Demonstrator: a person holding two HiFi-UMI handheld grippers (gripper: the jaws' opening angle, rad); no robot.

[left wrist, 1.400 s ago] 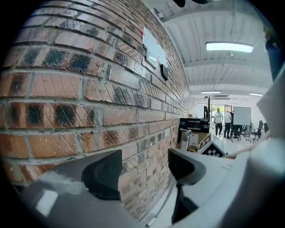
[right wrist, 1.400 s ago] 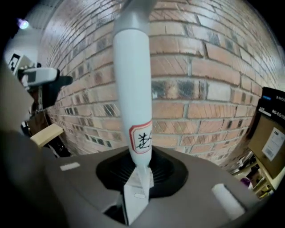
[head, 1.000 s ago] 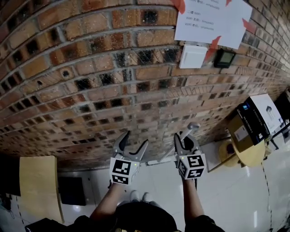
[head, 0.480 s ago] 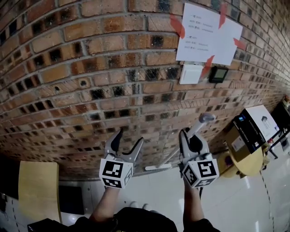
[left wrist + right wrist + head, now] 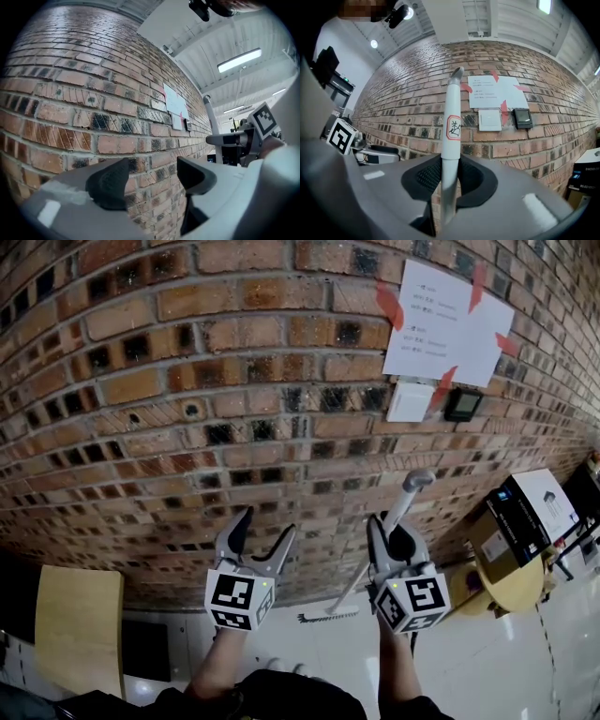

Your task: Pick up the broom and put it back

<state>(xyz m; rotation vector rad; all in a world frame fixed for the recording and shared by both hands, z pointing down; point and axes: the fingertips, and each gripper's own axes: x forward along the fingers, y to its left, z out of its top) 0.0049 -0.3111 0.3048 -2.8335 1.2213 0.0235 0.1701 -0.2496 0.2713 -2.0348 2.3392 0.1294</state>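
The broom has a pale grey handle (image 5: 405, 502) with a red-edged sticker, and it stands nearly upright in front of the brick wall. Its narrow head (image 5: 328, 616) hangs low near the foot of the wall. My right gripper (image 5: 391, 542) is shut on the handle below the sticker; in the right gripper view the handle (image 5: 451, 122) runs up between the pads (image 5: 425, 176). My left gripper (image 5: 263, 536) is held level beside it, open and with nothing in it. The left gripper view shows bare brick between its fingers (image 5: 110, 180), with the broom handle (image 5: 213, 125) off to the right.
A brick wall (image 5: 187, 381) fills the view ahead. It carries a taped paper notice (image 5: 445, 324), a white switch (image 5: 409, 401) and a small black panel (image 5: 462, 405). A cardboard box (image 5: 520, 512) sits on a round wooden stand at right. A wooden board (image 5: 75, 629) stands at left.
Both grippers have risen in front of the wall. The right one carried the broom up, and its handle now stands steeper. The left gripper stayed open.
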